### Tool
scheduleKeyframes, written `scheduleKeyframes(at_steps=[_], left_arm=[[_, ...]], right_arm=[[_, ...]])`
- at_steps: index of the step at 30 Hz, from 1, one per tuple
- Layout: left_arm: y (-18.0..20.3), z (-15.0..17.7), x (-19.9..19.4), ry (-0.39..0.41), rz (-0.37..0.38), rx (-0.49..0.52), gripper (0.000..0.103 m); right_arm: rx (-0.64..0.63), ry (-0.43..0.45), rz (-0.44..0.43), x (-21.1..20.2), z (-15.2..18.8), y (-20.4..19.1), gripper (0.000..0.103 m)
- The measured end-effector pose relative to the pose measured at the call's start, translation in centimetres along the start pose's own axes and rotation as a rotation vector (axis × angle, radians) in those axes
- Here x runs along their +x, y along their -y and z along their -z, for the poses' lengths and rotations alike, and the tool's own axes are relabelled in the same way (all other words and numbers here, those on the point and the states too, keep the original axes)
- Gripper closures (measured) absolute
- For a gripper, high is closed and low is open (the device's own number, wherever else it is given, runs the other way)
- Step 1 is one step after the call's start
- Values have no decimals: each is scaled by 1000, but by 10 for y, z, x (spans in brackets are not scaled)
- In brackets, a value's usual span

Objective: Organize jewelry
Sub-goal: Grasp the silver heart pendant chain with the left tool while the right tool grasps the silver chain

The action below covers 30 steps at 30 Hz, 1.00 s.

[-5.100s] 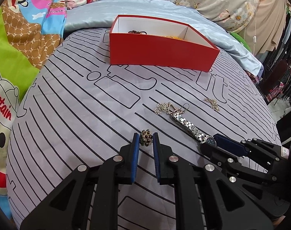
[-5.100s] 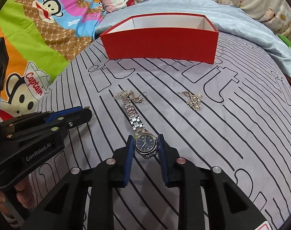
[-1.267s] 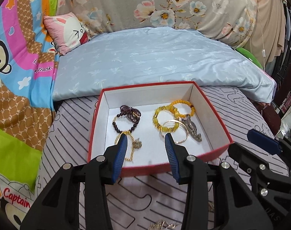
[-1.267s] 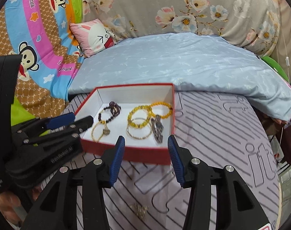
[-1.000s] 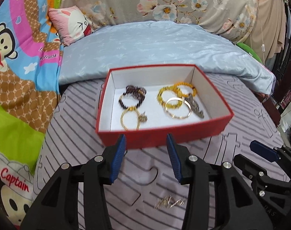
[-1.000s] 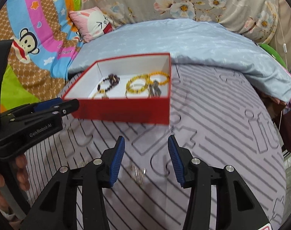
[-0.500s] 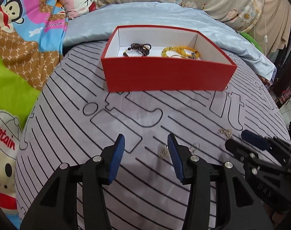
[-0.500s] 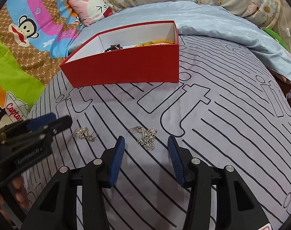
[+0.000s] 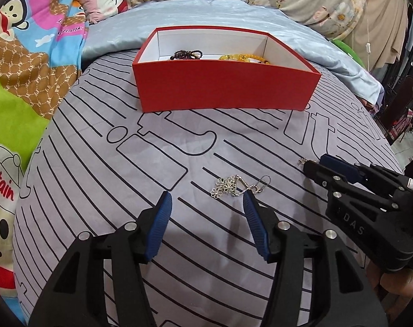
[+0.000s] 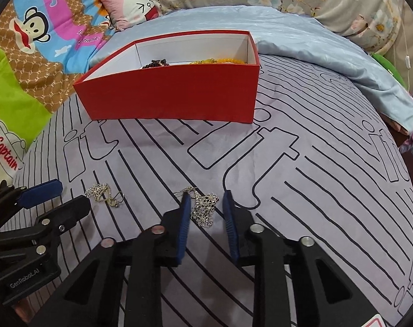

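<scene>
Straddling silver flower-cluster earring (image 10: 204, 209), right gripper (image 10: 205, 200) parted, untouched

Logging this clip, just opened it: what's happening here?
A person with a claw in each hand is sorting jewelry on a bed. Both claws are open and low over the sheet: the right claw straddles one flower earring, the left claw sits beside the other earring. The red box behind holds bracelets.

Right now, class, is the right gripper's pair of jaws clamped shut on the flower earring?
No: the right gripper straddles the flower earring, jaws apart, not touching.
</scene>
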<state>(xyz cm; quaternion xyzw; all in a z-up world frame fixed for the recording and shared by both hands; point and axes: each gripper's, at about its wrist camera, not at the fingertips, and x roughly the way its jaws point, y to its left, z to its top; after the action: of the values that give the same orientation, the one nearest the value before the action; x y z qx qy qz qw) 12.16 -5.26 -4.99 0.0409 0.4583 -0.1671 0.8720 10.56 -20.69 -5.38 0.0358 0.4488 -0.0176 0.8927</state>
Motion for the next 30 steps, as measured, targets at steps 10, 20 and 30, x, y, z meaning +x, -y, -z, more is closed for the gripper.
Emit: scheduleKeyframes(at_steps=[10, 20, 30], left_arm=[[9, 0, 5, -12, 37, 12, 51], [28, -5, 15, -14, 63, 42, 51], [28, -7, 18, -5, 62, 42, 78]], right_arm=[[36, -3, -42, -4, 3, 5, 93], [72, 6, -53, -12, 2, 15, 93], [87, 2, -74, -11, 3, 17, 93]])
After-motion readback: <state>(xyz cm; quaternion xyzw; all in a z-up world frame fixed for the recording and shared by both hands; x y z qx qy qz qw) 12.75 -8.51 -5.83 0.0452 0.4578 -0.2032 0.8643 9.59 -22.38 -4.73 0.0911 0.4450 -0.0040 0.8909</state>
